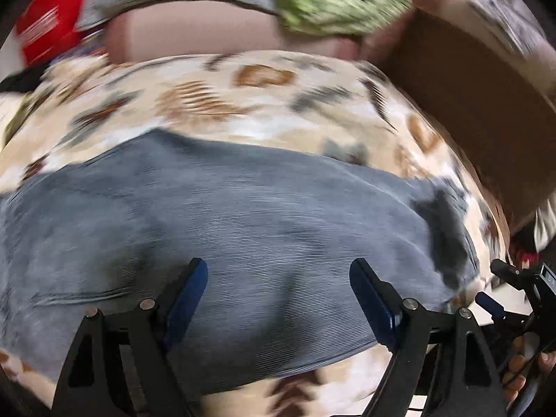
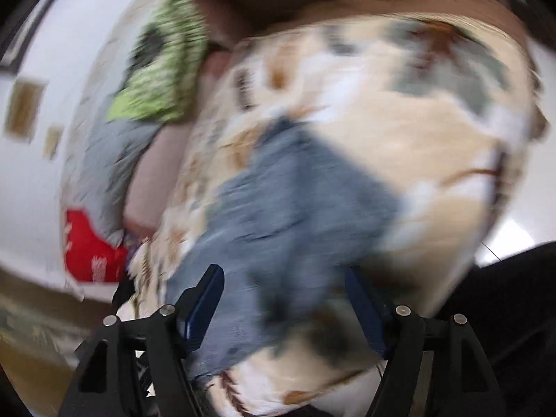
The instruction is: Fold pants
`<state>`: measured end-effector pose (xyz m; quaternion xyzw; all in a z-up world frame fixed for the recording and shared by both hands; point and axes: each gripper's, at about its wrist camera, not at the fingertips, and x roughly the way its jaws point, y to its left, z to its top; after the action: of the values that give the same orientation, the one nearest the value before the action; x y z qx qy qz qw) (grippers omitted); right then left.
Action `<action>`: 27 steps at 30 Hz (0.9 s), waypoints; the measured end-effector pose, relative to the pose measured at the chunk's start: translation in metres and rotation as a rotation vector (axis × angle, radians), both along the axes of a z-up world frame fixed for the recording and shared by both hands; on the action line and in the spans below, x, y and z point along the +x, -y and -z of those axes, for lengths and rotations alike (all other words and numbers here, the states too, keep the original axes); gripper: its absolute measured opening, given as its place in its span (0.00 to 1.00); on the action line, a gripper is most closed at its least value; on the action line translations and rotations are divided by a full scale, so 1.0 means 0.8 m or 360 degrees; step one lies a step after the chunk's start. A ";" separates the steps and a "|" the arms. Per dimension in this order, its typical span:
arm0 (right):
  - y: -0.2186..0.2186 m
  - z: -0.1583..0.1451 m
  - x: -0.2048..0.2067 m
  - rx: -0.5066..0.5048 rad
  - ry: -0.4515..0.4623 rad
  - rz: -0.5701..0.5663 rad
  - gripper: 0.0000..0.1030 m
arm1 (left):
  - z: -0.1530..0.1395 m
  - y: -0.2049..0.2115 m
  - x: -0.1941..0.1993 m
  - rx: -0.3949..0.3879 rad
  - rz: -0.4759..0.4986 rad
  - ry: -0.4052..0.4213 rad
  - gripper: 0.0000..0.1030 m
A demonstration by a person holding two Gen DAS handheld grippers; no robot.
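Your left gripper [image 1: 278,274] and right gripper [image 2: 283,281] are both hovering, jaws wide open, over ribbed grey-blue pants [image 1: 226,215] lying flat on the leaf-print bedsheet [image 1: 243,97].

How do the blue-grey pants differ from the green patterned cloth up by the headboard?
The pants are plain blue-grey; the green cloth is bright green with dark markings. The pants lie spread flat on the patterned bedspread, just ahead of the left gripper; the green cloth sits bunched at the far edge. Both are fabric.
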<state>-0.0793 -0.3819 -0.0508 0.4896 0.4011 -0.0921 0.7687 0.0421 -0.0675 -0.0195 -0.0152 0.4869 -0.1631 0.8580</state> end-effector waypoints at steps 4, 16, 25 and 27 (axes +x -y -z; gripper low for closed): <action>-0.013 -0.029 0.012 -0.0209 0.0037 -0.0151 0.74 | 0.012 0.033 -0.006 0.0073 0.0076 -0.0016 0.82; -0.106 -0.039 0.156 -0.1116 -0.0394 -0.0601 0.15 | 0.034 -0.017 -0.001 0.0012 -0.0077 -0.0107 0.82; 0.023 0.021 -0.004 -0.0036 -0.0006 0.0147 0.19 | 0.032 -0.007 -0.001 -0.0010 -0.0013 -0.0101 0.82; 0.022 0.012 -0.004 -0.0080 -0.0038 0.0128 0.36 | 0.030 -0.004 -0.003 -0.0014 0.0000 -0.0104 0.82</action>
<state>-0.0829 -0.3994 -0.0605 0.4847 0.3878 -0.1388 0.7716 0.0398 -0.0639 -0.0438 -0.0242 0.5139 -0.1646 0.8415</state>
